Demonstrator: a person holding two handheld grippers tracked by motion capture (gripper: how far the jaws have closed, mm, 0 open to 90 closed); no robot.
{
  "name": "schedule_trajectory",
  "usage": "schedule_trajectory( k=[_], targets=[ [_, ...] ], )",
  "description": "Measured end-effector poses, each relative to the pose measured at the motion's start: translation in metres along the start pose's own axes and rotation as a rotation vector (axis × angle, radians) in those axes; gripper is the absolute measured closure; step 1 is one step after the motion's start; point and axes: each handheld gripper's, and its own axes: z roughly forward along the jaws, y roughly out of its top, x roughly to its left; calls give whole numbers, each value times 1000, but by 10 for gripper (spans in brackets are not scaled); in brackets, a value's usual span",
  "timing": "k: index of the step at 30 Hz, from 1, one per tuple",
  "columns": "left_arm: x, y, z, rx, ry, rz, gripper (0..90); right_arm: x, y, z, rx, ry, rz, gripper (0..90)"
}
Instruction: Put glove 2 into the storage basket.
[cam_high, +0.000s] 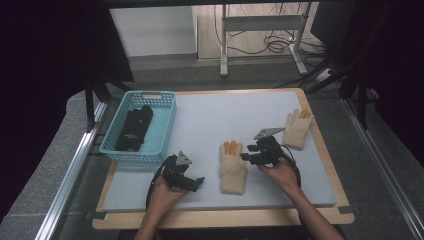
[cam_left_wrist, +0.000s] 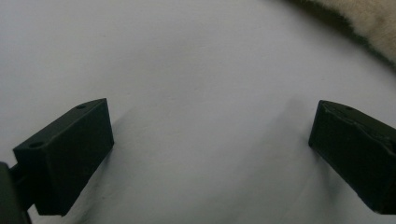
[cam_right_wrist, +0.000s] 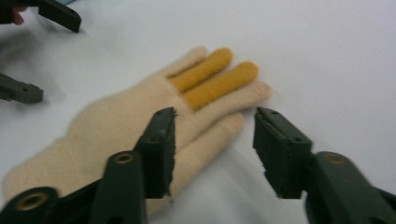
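Observation:
A cream knitted glove (cam_high: 233, 169) with two orange fingers lies flat near the front middle of the white mat (cam_high: 225, 112). My right gripper (cam_high: 246, 153) hovers at its right edge. In the right gripper view the jaws of the right gripper (cam_right_wrist: 215, 137) stand open over the glove (cam_right_wrist: 112, 126), with its thumb side lying between them and the pads not pressing it. My left gripper (cam_high: 196, 183) rests low on the mat just left of the glove. Its jaws are wide open in the left gripper view (cam_left_wrist: 210, 154), with bare mat between them and the glove's edge (cam_left_wrist: 373, 18) at the top right.
A second cream glove (cam_high: 298, 128) lies near the mat's right edge. A teal basket (cam_high: 168, 120) at the back left holds black gloves (cam_high: 134, 128). The wooden table edge (cam_high: 225, 218) runs along the front. Table legs and cables stand beyond the far side.

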Motion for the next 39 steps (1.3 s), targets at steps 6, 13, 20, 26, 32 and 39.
schedule_trajectory(
  k=[6,13,20,26,32,39],
  targets=[
    [0,0,0,0,-1,0,1,-19,-5,-10,8,-42,20,602],
    [0,0,0,0,-1,-1,1,-44,-9,-26,-9,-64,89,617],
    [0,0,0,0,-1,0,1,-27,-8,-10,-16,21,73,707],
    [0,0,0,-2,0,-3,1,-11,3,25,44,17,24,645],
    [0,0,0,-1,-1,-2,2,-9,-1,27,63,-1,28,866],
    [0,0,0,0,0,0,2,-21,-7,3,14,-88,28,693]
  ],
)
